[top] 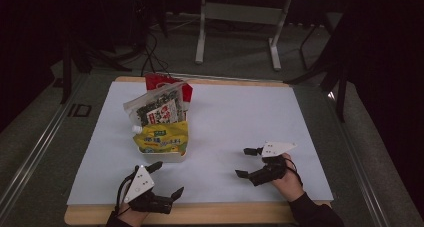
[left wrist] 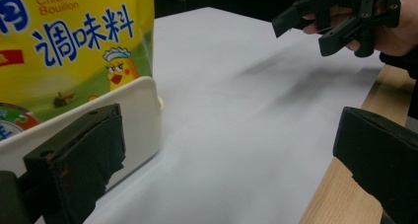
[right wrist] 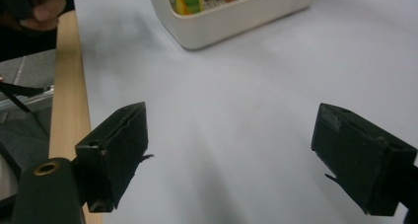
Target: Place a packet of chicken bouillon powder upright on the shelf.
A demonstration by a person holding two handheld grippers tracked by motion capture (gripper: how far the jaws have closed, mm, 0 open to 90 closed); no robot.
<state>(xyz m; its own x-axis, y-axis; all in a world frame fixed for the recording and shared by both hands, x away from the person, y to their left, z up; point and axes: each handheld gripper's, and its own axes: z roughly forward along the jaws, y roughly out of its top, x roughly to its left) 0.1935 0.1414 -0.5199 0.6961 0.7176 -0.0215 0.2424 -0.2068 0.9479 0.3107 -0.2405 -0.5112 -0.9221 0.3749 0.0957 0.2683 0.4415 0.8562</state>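
– Chicken bouillon pouch [top: 161, 138], the yellow one: it stands in the white tub [top: 175, 158] just ahead of the left gripper [top: 168, 178], leaning on the seaweed packet [top: 159, 109] behind it. How do you reckon it handles?

– Light, I'd guess, and soft. A granule pouch with glossy film will likely buckle and slide if pinched at the belly. I'd take it by the flat top seam, where the film is doubled and stiffer.

– And the tub?

– Rigid plastic with a rounded rim. In the left gripper view its near corner [left wrist: 148, 110] sits right beside the gripper's left-hand jaw, perhaps brushing it; I can't tell. That rim would give a firmer hold than any pouch.

– How do the jaws stand?

– Left gripper gapes wide, nothing between the jaws, one over the paper and the other over the wooden table edge [left wrist: 335, 194]. The right gripper [top: 245, 162] is also spread wide and empty, hanging above bare white paper [right wrist: 236, 115], the tub [right wrist: 231, 17] well ahead of it and a little to its left.
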